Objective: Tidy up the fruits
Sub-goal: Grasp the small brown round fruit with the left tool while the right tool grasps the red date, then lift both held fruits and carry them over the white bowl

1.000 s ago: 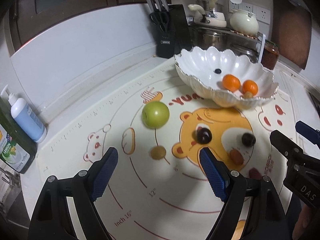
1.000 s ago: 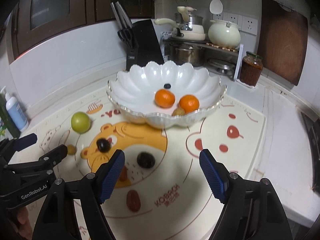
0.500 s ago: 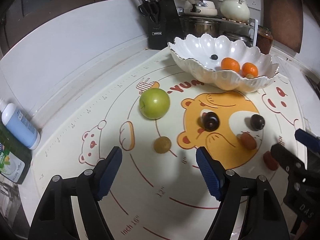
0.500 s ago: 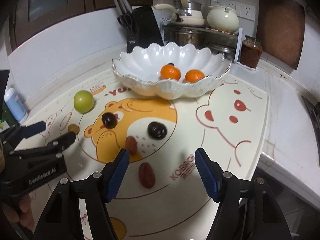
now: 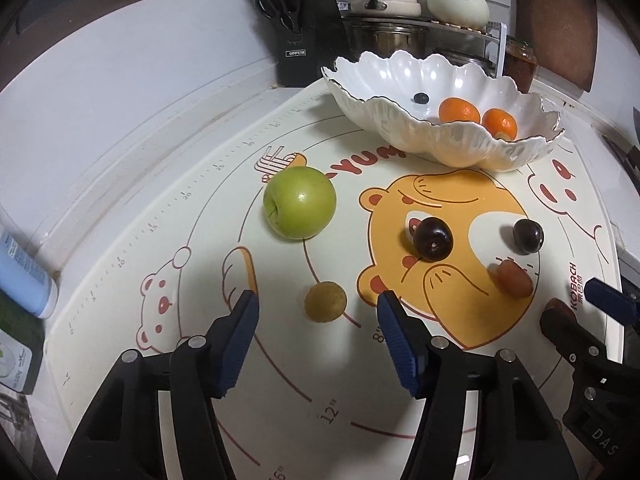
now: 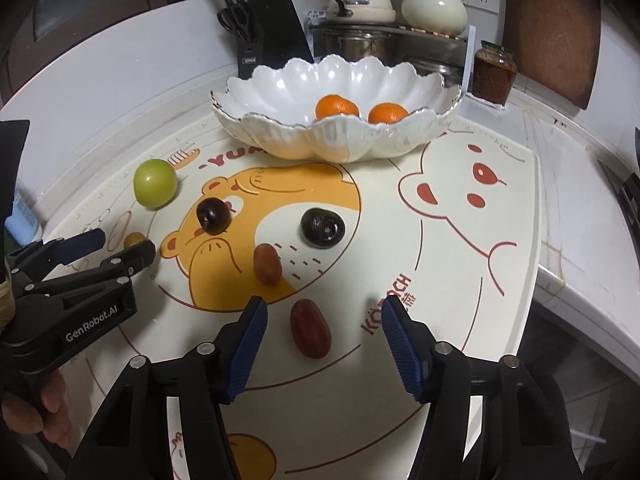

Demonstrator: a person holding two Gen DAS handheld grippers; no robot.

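Observation:
A white scalloped bowl [image 5: 472, 152] [image 6: 280, 92] holds two oranges [image 5: 459, 111] [image 6: 337, 106] and a small dark berry [image 5: 421, 98]. On the bear mat lie a green apple [image 5: 299, 202] [image 6: 155, 183], a small brown longan [image 5: 325, 301], two dark plums [image 5: 433, 239] [image 6: 322, 227] and two red dates [image 6: 267, 263] [image 6: 310, 328]. My left gripper [image 5: 318, 310] is open with the longan between its fingertips. My right gripper [image 6: 322, 314] is open with the nearer date between its fingertips.
A knife block [image 5: 302, 48] stands behind the bowl, beside a rack with pots [image 6: 360, 40] and a red jar [image 6: 493, 73]. A blue-and-white bottle [image 5: 24, 276] stands at the mat's left. The counter edge [image 6: 580, 320] drops off on the right.
Both grippers have moved down and forward toward the mat. The longan now sits between the left fingertips and the near date between the right ones. Both stay open.

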